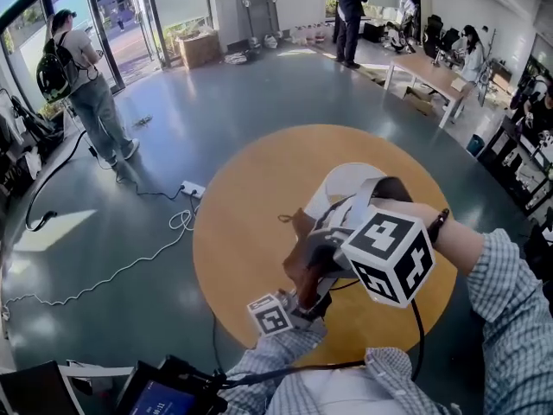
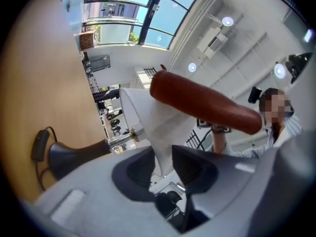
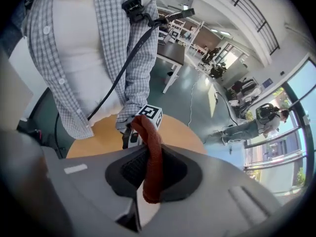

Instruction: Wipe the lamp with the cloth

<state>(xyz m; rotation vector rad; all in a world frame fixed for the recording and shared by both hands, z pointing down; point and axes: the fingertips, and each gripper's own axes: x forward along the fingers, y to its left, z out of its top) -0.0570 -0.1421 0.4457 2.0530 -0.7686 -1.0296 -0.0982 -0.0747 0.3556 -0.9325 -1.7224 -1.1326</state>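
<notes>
A: Two grips on. The left gripper (image 2: 163, 164) is clamped on the edge of the white lampshade (image 2: 140, 117), so the lamp (image 2: 74, 157) on the round worktop (image 1: 251, 206) can't shift, I'd guess.
B: And the cloth?
A: Rust-red cloth (image 3: 149, 137) pinched tight in the right gripper (image 3: 152, 171), up by the shade. Looks set for wiping.

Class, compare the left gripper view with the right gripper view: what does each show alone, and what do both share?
Only the left gripper view: the white lampshade pinched by the left gripper, plus the lamp's dark base. Only the right gripper view: the right gripper clamped on the cloth. Both: that red-brown cloth and the wooden table.
</notes>
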